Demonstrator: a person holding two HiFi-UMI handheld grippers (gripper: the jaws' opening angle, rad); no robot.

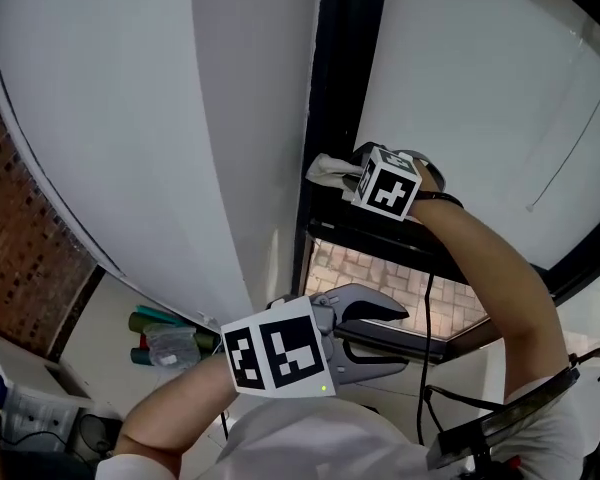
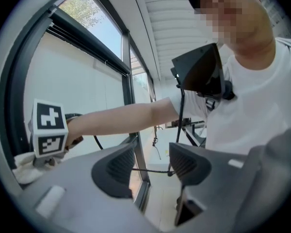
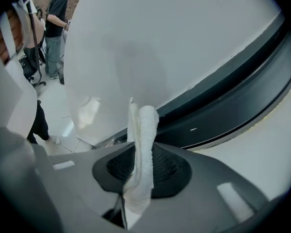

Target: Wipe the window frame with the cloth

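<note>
My right hand-held gripper (image 1: pixel 346 176) is raised to the black window frame (image 1: pixel 337 78). Its jaws are clamped on a folded white cloth (image 3: pixel 141 140), which stands up between them so that a free edge sticks out to rub the frame. In the head view the cloth seems to press against the frame's upright, though I cannot be sure they touch. My left hand-held gripper (image 1: pixel 404 340) hangs lower with its jaws wide apart and nothing between them, likely held clear of the wiping arm.
</note>
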